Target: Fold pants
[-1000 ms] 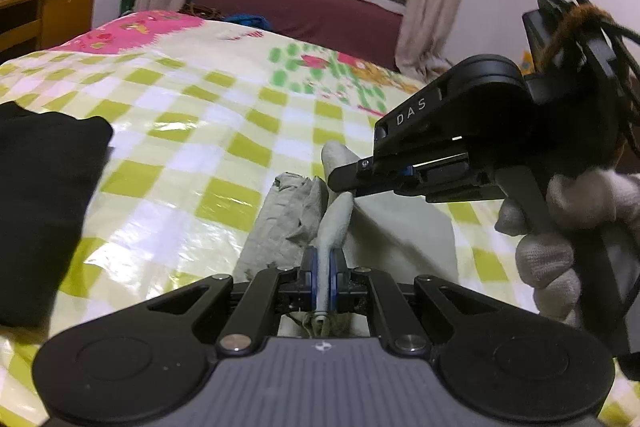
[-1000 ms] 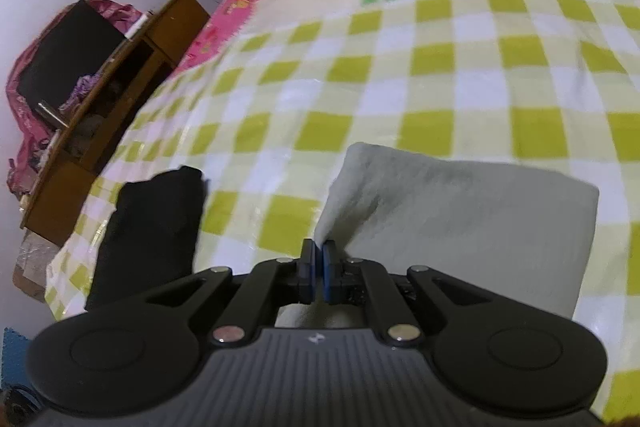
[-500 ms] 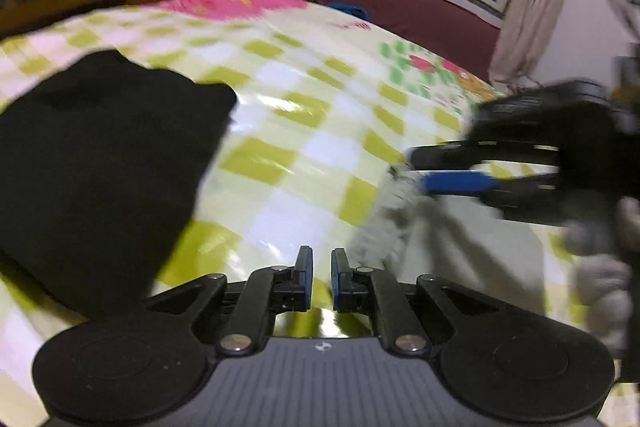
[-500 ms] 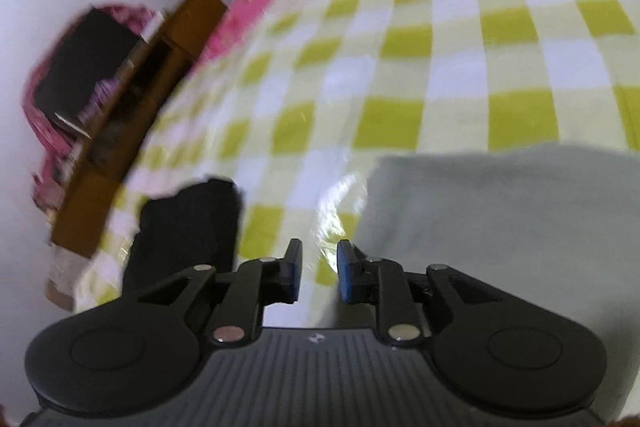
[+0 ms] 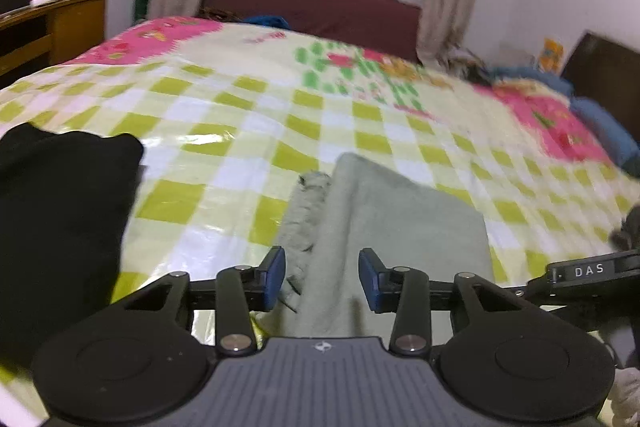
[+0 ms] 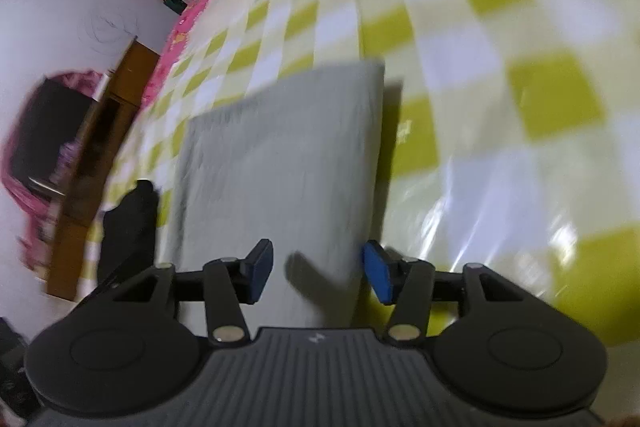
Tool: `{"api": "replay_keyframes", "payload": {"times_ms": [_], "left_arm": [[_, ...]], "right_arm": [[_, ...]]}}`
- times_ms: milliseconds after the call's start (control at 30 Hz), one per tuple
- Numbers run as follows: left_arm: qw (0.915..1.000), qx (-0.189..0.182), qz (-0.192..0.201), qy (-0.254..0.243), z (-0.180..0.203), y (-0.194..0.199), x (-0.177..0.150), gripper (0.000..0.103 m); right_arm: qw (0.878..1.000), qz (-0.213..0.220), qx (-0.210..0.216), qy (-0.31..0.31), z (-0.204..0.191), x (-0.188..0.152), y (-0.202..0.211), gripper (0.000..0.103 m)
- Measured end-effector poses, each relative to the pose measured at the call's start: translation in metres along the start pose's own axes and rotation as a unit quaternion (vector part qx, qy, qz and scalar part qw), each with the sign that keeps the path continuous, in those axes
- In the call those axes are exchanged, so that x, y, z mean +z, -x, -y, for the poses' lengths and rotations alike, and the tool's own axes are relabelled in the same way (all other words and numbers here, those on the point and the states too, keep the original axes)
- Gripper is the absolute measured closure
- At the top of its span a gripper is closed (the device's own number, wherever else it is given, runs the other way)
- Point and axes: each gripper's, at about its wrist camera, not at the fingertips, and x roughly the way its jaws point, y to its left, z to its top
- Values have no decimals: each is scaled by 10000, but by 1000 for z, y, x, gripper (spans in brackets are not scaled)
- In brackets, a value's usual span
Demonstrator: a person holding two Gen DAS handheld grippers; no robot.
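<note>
the grey-green pants (image 5: 400,227) lie folded into a rectangle on the bed (image 5: 248,131), on its green-and-white checked cover, near the front edge and right of centre in the left wrist view. a second ago both grippers were pinched together on the cloth; now both have let go. left gripper (image 5: 322,279): jaws apart and opening, blue pads clear of the fabric, the left frayed edge of the pants lying below the gap but not pressed. right gripper (image 6: 318,277): jaws apart and opening, hovering over the near right part of the folded pants, nothing clamped; its shadow falls on the cloth. in the left wrist view the body of the right gripper, which a second ago stood high over the pants with a gloved hand under it, now shows only at the low right edge, with a bit of glove (image 5: 626,395) below. the right wrist view has rolled since then: the bed cover now tilts and the pants run away from the camera toward the upper left. a black garment (image 5: 60,219) lies on the bed to the left of the pants, apart from them. a wooden desk (image 5: 52,27) stands at far left; both views are motion-blurred.
</note>
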Motion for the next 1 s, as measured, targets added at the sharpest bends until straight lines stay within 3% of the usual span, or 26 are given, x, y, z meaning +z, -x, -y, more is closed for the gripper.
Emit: {"api": "replay_keyframes", "payload": {"times_ms": [133,200,300,433,667,767,800,867,967,1000], "left_arm": [[9979,292,-321,-481,5,-25,1,50],[9949,472,-539,-713,9,-37,-1,50],[9914,511,-687,-994,23,-39,-4,50],[9881,173,-914,-1224,51,-36,-16,50],[9815,-625,-1127,-1419,123,-24,-43,50],[9773,-993,-1213,-1426,146,-21,-51,50],[9758,-1071,-1208,-1472,151,-19,-52,50],[9745,-1093,-1154,-1583,158,-16,-53,50],[9753,-978,-1030,-1690,160,-7,-52,50],[9758,-986,-1006,-1673,160,-5,-51,50]], "right_arm": [[9992,0,394,65,-3,0,-17,49],[9989,-114,457,18,-3,2,-24,82],[9971,-129,745,-110,3,7,-17,89],[9980,-27,632,16,20,12,16,90],[10000,60,25,50,68,0,88,90],[9987,161,-454,137,82,-10,117,88],[9971,243,-705,141,87,-10,127,81],[9916,526,-1174,158,86,-8,144,80],[9864,987,-1237,456,59,-1,163,78],[9864,1034,-1158,547,49,2,163,72]]}}
